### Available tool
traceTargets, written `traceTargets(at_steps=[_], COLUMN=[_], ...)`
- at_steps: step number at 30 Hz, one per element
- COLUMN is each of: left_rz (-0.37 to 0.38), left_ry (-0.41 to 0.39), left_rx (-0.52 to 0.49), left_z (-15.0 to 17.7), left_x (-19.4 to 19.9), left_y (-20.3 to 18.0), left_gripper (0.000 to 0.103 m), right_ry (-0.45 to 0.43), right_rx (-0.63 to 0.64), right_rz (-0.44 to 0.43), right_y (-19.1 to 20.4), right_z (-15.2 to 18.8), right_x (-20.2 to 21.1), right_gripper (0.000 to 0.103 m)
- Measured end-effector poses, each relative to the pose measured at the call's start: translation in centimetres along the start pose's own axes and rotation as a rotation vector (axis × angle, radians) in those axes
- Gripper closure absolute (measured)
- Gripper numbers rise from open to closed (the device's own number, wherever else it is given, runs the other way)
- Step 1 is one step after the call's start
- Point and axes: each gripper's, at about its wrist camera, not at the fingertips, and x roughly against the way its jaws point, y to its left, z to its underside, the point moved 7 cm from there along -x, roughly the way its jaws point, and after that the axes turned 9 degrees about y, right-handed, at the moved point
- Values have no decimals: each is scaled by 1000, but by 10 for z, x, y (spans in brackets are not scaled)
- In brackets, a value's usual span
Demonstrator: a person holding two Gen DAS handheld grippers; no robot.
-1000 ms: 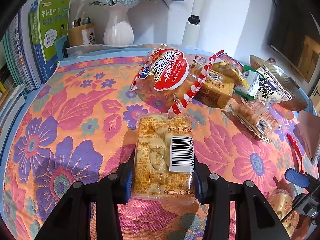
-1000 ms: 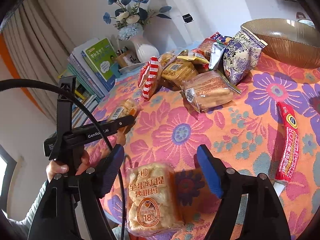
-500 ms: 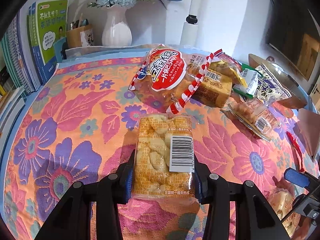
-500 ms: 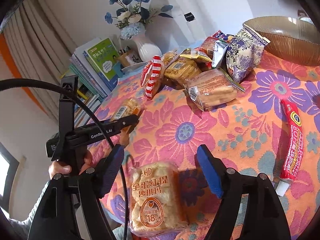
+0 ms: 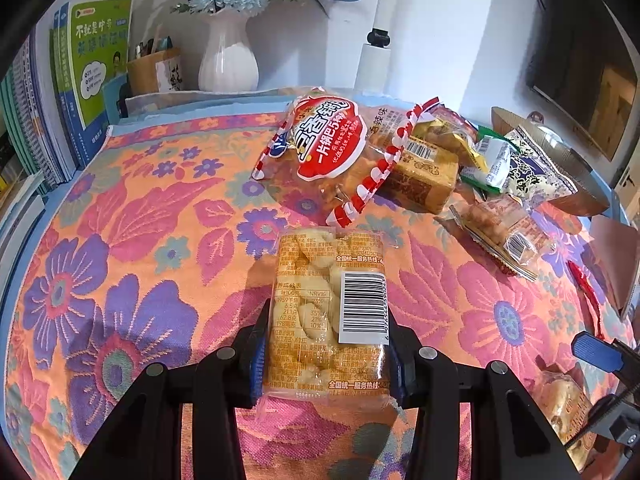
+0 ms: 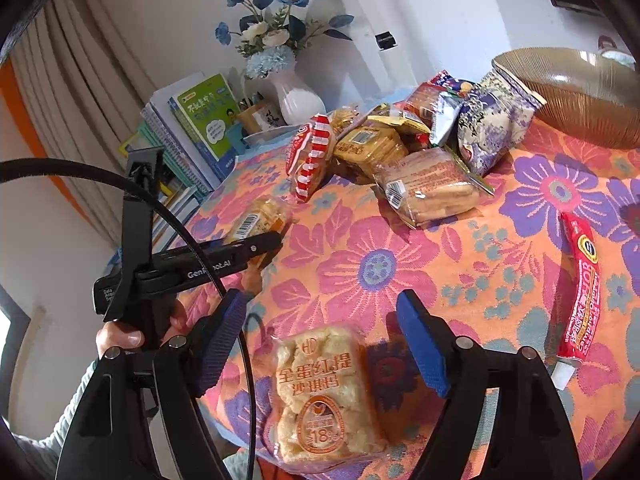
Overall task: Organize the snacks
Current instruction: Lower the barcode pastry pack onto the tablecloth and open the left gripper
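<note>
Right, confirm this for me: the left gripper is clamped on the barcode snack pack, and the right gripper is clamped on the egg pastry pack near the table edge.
Half right. The left gripper is clamped on the barcode snack pack, but the right wrist view shows the right gripper open, its fingers apart on either side of the egg pastry pack, which lies on the tablecloth untouched.

At the back a white vase [image 5: 228, 62] of blue flowers [image 6: 267, 40] stands beside a pen holder [image 5: 154, 70] and upright books [image 5: 96, 68], with beige curtains [image 6: 76, 92] hanging beyond the floral tablecloth [image 5: 132, 216].
</note>
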Motion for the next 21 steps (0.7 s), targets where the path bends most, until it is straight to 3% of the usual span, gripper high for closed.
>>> traceTargets(at_steps=[21], left_rz=[8], left_ry=[1], left_rx=[-2], left_z=[1], left_x=[2], left_y=[0], left_gripper=[58], right_ry=[-21], right_rx=[8], right_rz=[32], right_y=[2], right_z=[0], right_x=[15], right_gripper=[23])
